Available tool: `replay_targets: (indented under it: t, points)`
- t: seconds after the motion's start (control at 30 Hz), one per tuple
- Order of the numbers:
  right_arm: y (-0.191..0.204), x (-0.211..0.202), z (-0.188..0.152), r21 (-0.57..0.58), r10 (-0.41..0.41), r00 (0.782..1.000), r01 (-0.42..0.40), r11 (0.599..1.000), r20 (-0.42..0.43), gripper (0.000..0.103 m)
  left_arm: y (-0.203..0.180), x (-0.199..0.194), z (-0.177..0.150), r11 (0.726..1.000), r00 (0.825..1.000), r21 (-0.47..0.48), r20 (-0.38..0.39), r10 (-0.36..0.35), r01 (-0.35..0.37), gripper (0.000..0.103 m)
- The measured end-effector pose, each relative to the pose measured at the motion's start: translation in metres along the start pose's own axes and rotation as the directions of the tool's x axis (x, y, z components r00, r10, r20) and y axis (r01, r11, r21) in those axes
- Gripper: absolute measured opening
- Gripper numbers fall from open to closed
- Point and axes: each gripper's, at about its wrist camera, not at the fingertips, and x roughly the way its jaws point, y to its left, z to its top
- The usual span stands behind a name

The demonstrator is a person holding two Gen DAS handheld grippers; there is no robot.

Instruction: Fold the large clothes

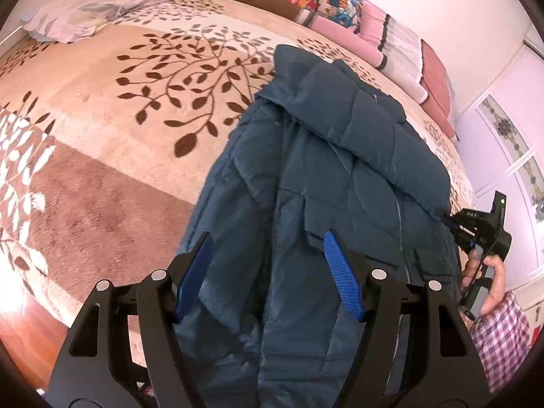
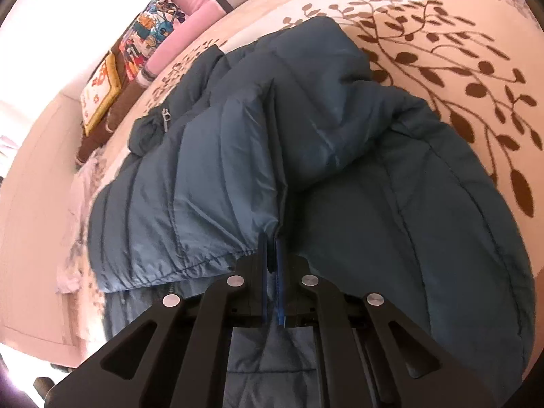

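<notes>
A big blue puffy jacket (image 1: 340,176) lay on the bed, on a blanket (image 1: 112,108) with brown leaves. One sleeve was folded over its middle. The right gripper (image 2: 271,248) had its jaws closed tight on the end of that sleeve, with the cloth pinched between them. The left gripper (image 1: 268,272) was over the lower part of the jacket. Its jaws stood wide open, with the jacket under the gap and nothing pinched. Pillows (image 1: 102,3) lay at the far edge of the bed.
</notes>
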Motion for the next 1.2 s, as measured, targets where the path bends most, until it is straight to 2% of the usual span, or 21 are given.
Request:
replay_targets:
  t: [0.07, 0.2, 0.27, 0.3, 0.33, 0.43, 0.6, 0.87, 0.97, 1.1, 1.2]
  points:
    - [-0.001, 0.0, -0.001, 0.003, -0.008, 1.0, 0.008, 1.0, 0.007, 0.005, 0.005, -0.002, -0.001, 1.0, 1.0, -0.01, 0.003, -0.007, 0.007, 0.067]
    - [0.005, 0.011, 0.0, -0.054, -0.062, 0.997, 0.06, 0.997, -0.041, 0.009, 0.014, -0.007, -0.003, 0.999, 1.0, -0.044, 0.017, -0.007, 0.007, 0.067]
    - [0.006, 0.006, 0.002, -0.061, -0.068, 0.996, 0.065, 0.996, -0.057, 0.018, 0.019, -0.012, -0.004, 0.998, 1.0, -0.066, 0.029, -0.007, 0.009, 0.067]
    - [0.006, -0.001, 0.002, -0.058, -0.057, 0.997, 0.053, 0.997, -0.057, 0.028, 0.021, -0.014, -0.004, 0.997, 1.0, -0.073, 0.031, -0.007, 0.009, 0.067]
    - [0.005, -0.009, 0.002, -0.06, -0.033, 0.998, 0.03, 0.998, -0.049, 0.033, 0.025, -0.018, -0.005, 0.997, 0.999, -0.084, 0.033, 0.0, 0.002, 0.067]
    - [0.0, -0.04, -0.007, -0.111, 0.017, 1.0, -0.018, 0.994, -0.017, 0.041, 0.035, -0.027, -0.007, 0.996, 0.999, -0.093, 0.039, 0.015, -0.011, 0.067]
    - [-0.029, -0.102, -0.037, -0.183, 0.069, 0.998, -0.065, 0.981, 0.014, 0.044, 0.049, -0.045, -0.017, 0.997, 0.998, -0.056, 0.027, 0.059, -0.058, 0.067]
    - [-0.096, -0.178, -0.087, -0.15, 0.045, 0.998, -0.037, 0.988, 0.052, 0.05, 0.065, -0.063, -0.05, 0.998, 0.998, 0.001, -0.034, 0.058, -0.058, 0.067]
    - [-0.112, -0.194, -0.103, -0.168, 0.011, 0.998, -0.002, 0.986, 0.054, 0.053, 0.063, -0.062, -0.064, 0.999, 0.997, 0.024, -0.057, 0.049, -0.048, 0.067]
    - [-0.127, -0.204, -0.122, -0.193, -0.027, 0.999, 0.033, 0.981, 0.032, 0.065, 0.061, -0.055, -0.078, 0.999, 0.996, 0.034, -0.091, 0.023, -0.02, 0.068]
    - [-0.132, -0.2, -0.134, -0.213, -0.054, 0.999, 0.055, 0.976, 0.009, 0.067, 0.058, -0.047, -0.084, 0.999, 0.993, 0.046, -0.117, 0.021, -0.016, 0.068]
